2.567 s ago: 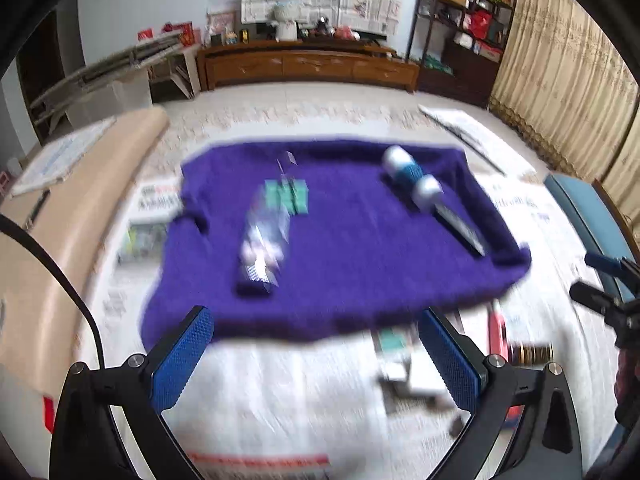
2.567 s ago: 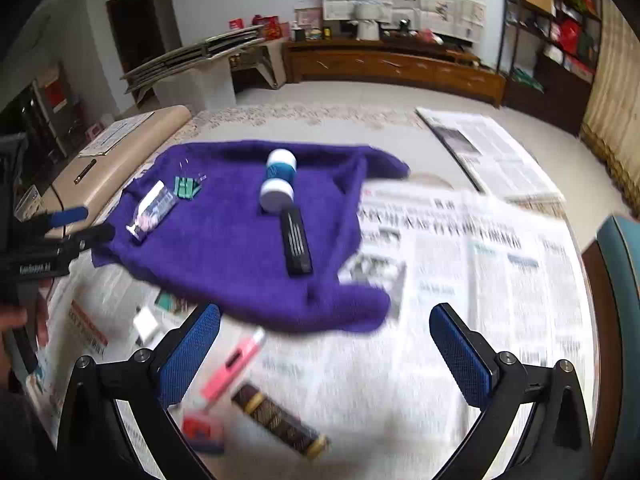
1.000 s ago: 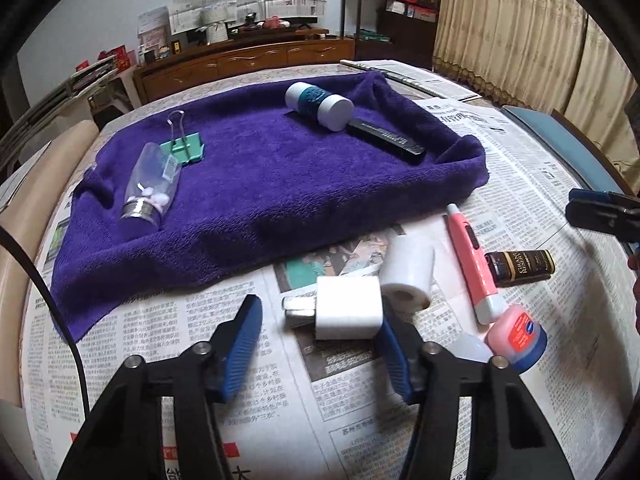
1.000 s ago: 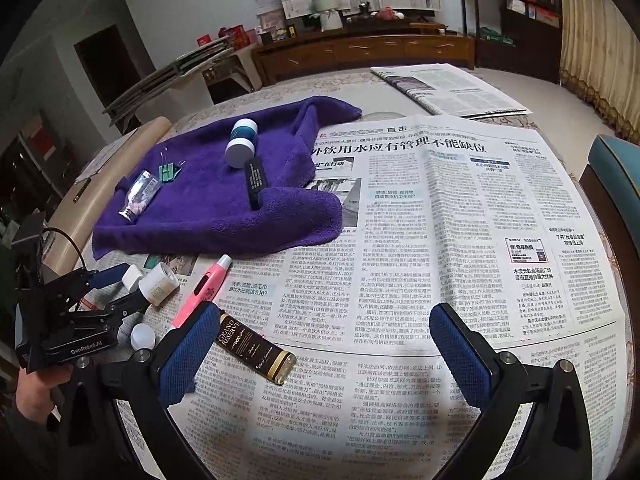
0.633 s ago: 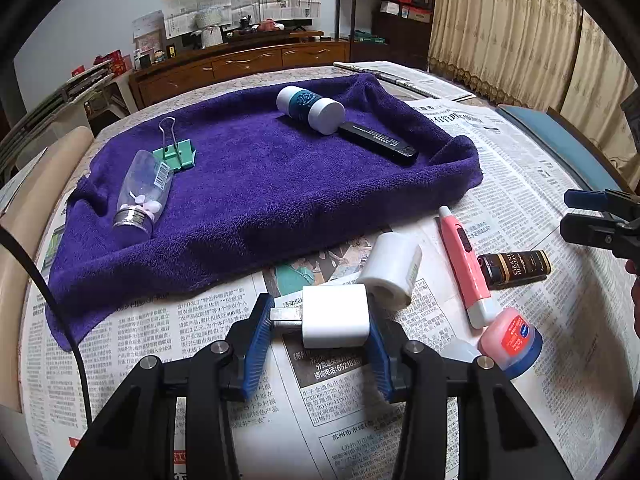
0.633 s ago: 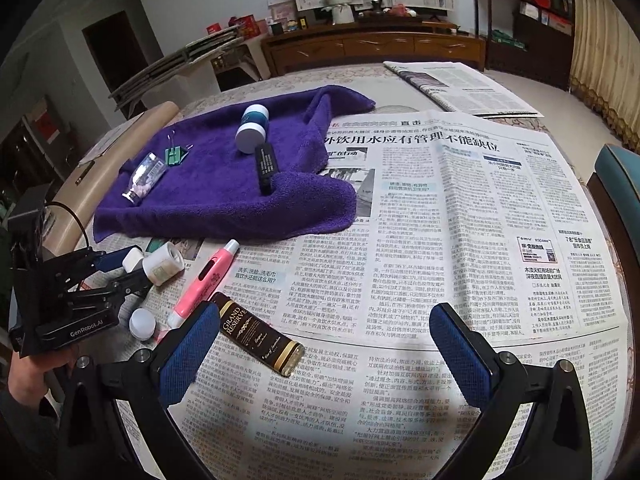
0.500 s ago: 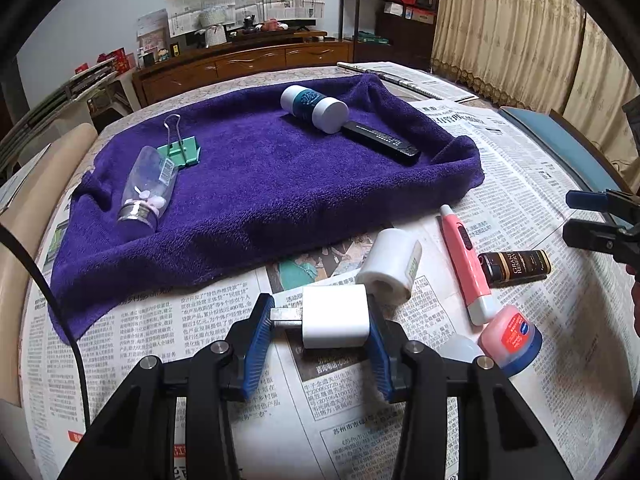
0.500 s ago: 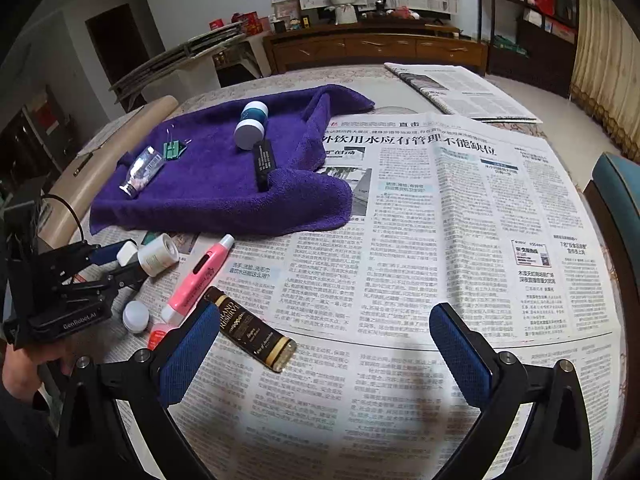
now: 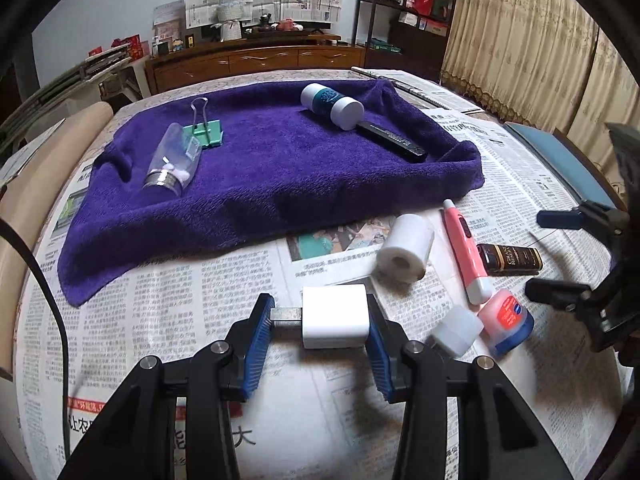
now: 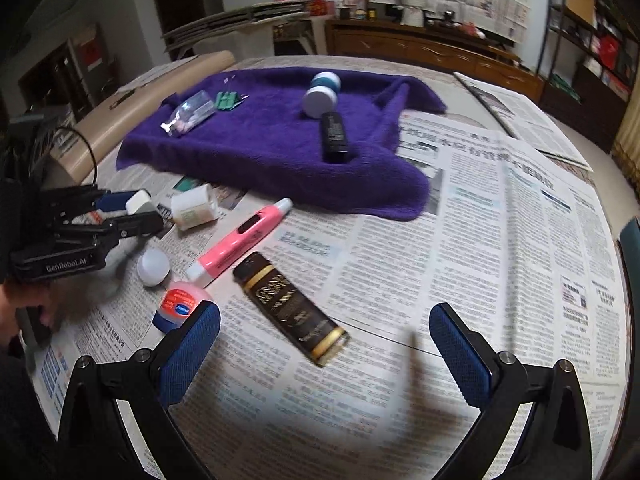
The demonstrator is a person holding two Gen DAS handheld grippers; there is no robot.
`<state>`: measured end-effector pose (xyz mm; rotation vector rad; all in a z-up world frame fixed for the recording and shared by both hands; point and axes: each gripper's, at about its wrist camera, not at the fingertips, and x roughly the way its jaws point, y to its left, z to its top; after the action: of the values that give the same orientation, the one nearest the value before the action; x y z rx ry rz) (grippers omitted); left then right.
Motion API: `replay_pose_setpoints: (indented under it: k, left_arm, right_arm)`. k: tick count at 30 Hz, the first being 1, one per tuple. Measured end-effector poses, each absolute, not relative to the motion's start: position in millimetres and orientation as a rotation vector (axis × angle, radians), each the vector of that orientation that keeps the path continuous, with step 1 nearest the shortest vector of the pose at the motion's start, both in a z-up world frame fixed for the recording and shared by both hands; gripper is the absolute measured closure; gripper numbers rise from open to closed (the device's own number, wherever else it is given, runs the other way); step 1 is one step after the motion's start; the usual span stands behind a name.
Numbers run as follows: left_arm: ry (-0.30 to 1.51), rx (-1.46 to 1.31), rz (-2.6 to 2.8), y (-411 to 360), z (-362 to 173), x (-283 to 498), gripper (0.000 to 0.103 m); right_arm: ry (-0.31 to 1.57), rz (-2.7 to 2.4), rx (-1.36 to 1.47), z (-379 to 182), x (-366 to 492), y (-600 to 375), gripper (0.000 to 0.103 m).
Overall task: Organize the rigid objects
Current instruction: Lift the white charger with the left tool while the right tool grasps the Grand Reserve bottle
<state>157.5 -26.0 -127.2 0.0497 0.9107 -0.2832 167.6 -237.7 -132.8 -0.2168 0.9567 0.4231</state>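
My left gripper (image 9: pixel 316 322) is shut on a white charger plug (image 9: pixel 335 317) and holds it just above the newspaper; it shows in the right wrist view (image 10: pixel 134 212) too. My right gripper (image 10: pixel 324 344) is open and empty, low over a dark brown tube (image 10: pixel 290 308), also seen in the left wrist view (image 9: pixel 509 259). Beside it lie a pink pen-shaped device (image 10: pixel 240 240), a small pink jar (image 10: pixel 178 307), a white cap (image 10: pixel 153 266) and a white bottle (image 10: pixel 195 212). A purple towel (image 9: pixel 260 168) holds a clear vial (image 9: pixel 173 162), a green binder clip (image 9: pixel 204 132), a white-and-teal jar (image 9: pixel 331 106) and a black bar (image 9: pixel 390 141).
Newspaper (image 10: pixel 480 240) covers the round table. A beige roll (image 10: pixel 132 104) lies along the table's left edge. A blue chair edge (image 9: pixel 560 156) stands at the right. A wooden cabinet (image 9: pixel 256 62) and shelves stand across the room.
My left gripper has closed on the white plug and lifted it slightly. My right gripper has dropped lower and moved left, over the brown tube and pink jar.
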Motion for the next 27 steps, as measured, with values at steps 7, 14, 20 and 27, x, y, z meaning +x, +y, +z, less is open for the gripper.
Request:
replay_pose_setpoints:
  k: [7, 14, 20, 27]
  left_arm:
    - [0.912, 0.012, -0.287, -19, -126, 159, 0.061]
    - [0.917, 0.007, -0.305, -20, -125, 159, 0.061]
    - [0.923, 0.002, -0.296, -19, -127, 158, 0.061]
    - [0.926, -0.005, -0.293, -17, -126, 158, 0.061]
  right_arm:
    - [0.964, 0.450, -0.291, -145, 171, -227, 0.009]
    - [0.949, 0.436, -0.270, -139, 175, -232, 0.042]
    - [0.958, 0.448, -0.277, -137, 167, -231, 0.065]
    - [0.950, 0.479, -0.295, -138, 171, -221, 0.071]
